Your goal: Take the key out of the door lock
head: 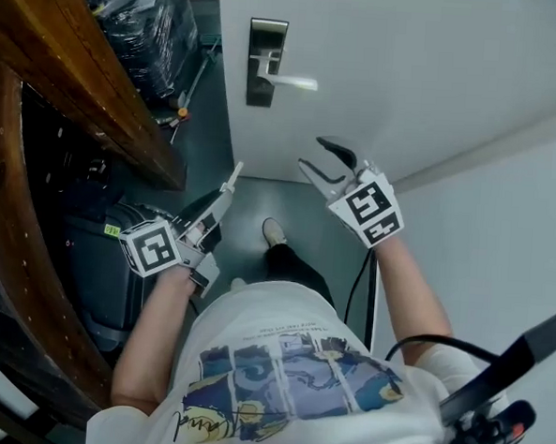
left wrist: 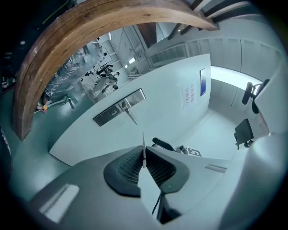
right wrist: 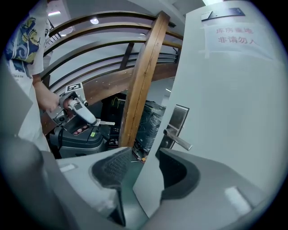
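A: Left tool (left wrist: pixel 144 150)?
B: Clenched on the key (left wrist: pixel 143 139). The thin blade sits edge-on between the pads (left wrist: pixel 128 166), tip poking out past them.
A: Right tool (right wrist: pixel 145 155)?
B: Released, jaws wide, nothing in them. Only the door edge and the lever handle (right wrist: pixel 178 140) show beyond.
A: So where's the key?
B: Out of the lock, in the left tool, well apart from the lock plate (head: pixel 266 62) on the door (head: pixel 438 67).
A: What's the step?
B: I'd say the pull-out is done and it's just carrying the key clear.
A: How to do it well?
B: Firm squeeze. It's flat thin metal with little pad contact, so it could pivot or slip. Blade level, away from the wooden beam (head: pixel 89 83) on the left. Right tool off the handle so the door doesn't swing.
A: Risk?
B: A drop to the floor (head: pixel 251 201).
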Motion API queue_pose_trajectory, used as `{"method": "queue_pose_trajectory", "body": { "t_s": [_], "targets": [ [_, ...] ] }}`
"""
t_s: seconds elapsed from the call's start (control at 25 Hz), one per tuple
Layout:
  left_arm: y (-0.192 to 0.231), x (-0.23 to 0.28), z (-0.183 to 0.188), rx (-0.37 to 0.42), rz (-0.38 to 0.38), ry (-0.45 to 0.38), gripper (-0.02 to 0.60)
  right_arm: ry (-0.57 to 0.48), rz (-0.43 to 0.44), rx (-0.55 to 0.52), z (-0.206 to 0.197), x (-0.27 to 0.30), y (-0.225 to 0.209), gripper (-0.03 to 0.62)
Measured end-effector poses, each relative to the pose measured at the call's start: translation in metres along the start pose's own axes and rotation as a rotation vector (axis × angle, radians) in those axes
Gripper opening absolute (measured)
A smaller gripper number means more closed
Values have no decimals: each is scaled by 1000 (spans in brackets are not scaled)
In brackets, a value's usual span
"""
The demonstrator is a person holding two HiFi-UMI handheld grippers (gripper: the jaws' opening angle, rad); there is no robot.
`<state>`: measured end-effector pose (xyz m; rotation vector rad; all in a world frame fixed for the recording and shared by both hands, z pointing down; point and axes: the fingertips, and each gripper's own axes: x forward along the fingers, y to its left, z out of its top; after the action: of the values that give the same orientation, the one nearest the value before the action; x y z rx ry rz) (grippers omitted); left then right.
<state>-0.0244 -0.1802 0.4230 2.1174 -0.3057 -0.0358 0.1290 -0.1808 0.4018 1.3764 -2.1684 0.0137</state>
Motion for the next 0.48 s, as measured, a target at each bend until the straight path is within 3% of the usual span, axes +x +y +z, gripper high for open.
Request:
{"method": "queue_pose_trajectory", "body": {
  "t_s": [0.24,0.48],
  "targets": [
    [-13,-17,-10,159,4,56,23,7,-13,78,-7,-16,45,184],
    [-20,-30,-15,222,-6,92,23,-13,-19,127,-4,-28,82,158]
  ]
}}
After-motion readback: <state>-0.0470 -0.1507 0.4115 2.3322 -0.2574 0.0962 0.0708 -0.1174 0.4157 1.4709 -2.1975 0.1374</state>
